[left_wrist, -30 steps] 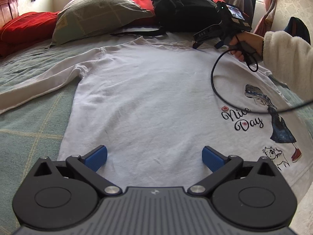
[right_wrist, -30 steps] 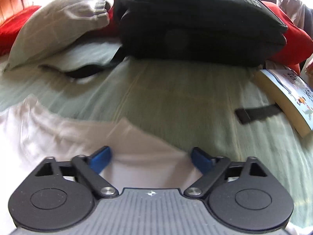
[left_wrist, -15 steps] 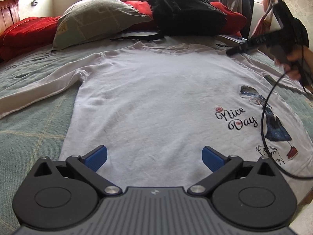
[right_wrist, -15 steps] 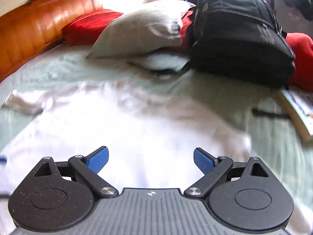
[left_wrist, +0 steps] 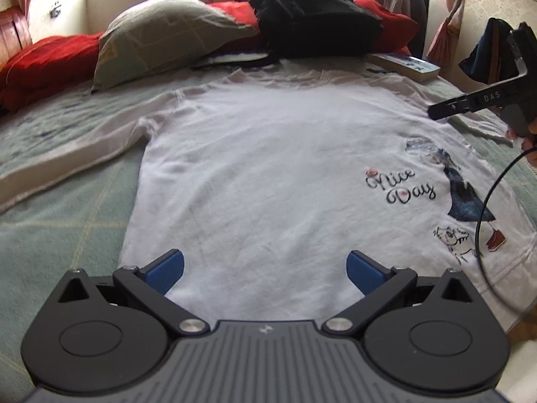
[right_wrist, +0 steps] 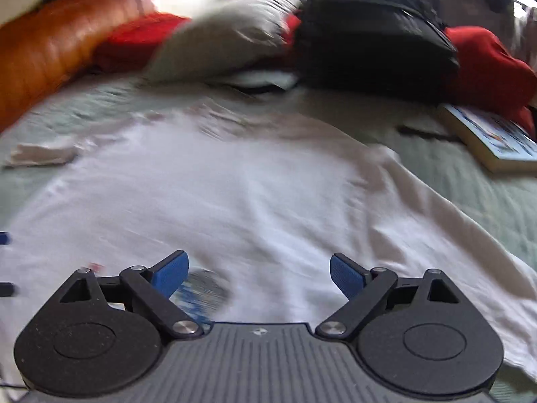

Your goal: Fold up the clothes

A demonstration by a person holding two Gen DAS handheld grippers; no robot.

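White shirt point(left_wrist: 268, 174) flat on bed point(left_wrist: 67, 221), collar toward backpack point(left_wrist: 312, 16), print side up, one sleeve out toward pillow point(left_wrist: 167, 33). Right gripper point(right_wrist: 258, 268) now pulled back from collar end to hover over shirt's printed side, fingers spread, empty. Left gripper point(left_wrist: 265, 268) low over hem, fingers spread too. Probably repositioning for first fold; nothing grasped yet.

Right wrist view is smearing with motion blur: white shirt point(right_wrist: 235, 201), pillow point(right_wrist: 228, 43) and backpack point(right_wrist: 369, 27) losing detail. Shirt's print point(right_wrist: 201, 290) is hiding behind the gripper. Left view's edge is cropping the right gripper point(left_wrist: 436, 111) and hand point(left_wrist: 523, 131).
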